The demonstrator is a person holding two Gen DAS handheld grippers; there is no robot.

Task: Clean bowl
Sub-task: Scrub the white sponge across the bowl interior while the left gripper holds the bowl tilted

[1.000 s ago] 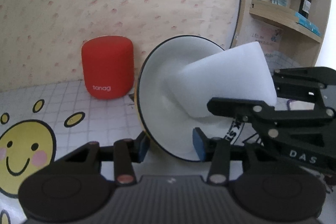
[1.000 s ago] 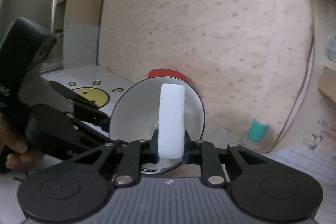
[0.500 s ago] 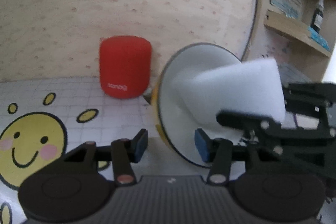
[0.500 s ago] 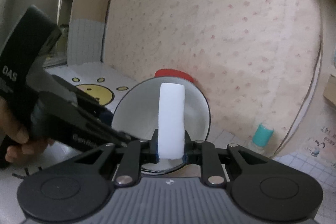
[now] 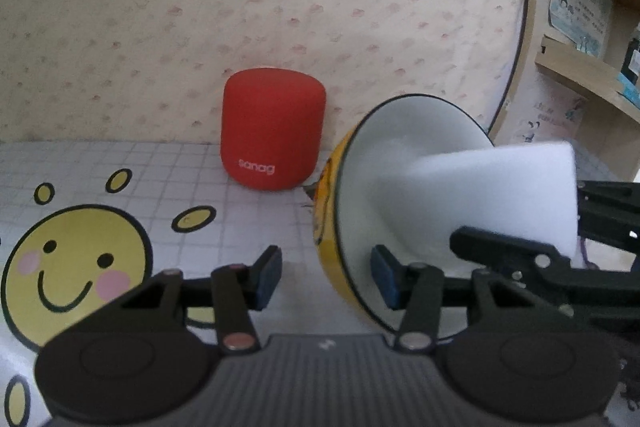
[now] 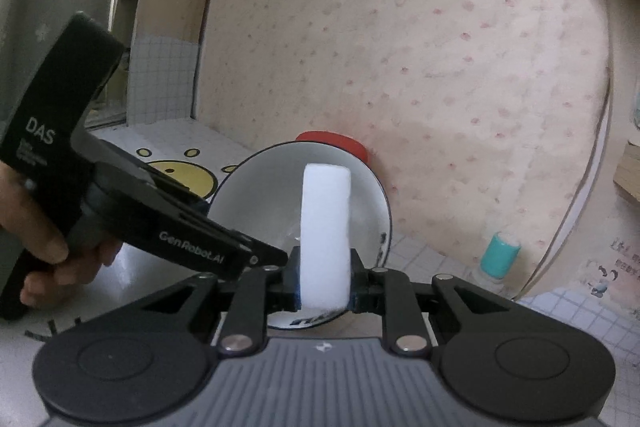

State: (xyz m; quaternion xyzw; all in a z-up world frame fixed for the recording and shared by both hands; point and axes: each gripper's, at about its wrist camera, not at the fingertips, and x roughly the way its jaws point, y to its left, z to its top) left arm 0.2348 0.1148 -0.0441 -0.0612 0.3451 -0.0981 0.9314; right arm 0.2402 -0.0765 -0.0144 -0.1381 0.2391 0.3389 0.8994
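Observation:
A bowl (image 5: 400,155), yellow outside and white inside with a dark rim, stands tipped on its side with its mouth facing right. My left gripper (image 5: 326,281) is open and straddles the lower rim. Its left pad stands clear of the yellow wall and its right pad sits inside the bowl. My right gripper (image 6: 324,287) is shut on a white sponge block (image 6: 326,219), which reaches into the bowl (image 6: 260,195). In the left wrist view the sponge (image 5: 500,195) presses against the white inner wall.
A red cylindrical speaker (image 5: 272,135) stands against the wall just behind the bowl. The table cover has a yellow smiley face (image 5: 76,267) at the left. A teal-capped bottle (image 6: 498,255) stands at the right by the wall. Wooden shelves (image 5: 580,75) hang at the far right. A hand (image 6: 40,247) holds the left gripper's handle.
My left gripper's jaws have widened and its left pad has come off the bowl's outer wall. The bowl and speaker have shifted right in the left wrist view. The right gripper and sponge stayed put.

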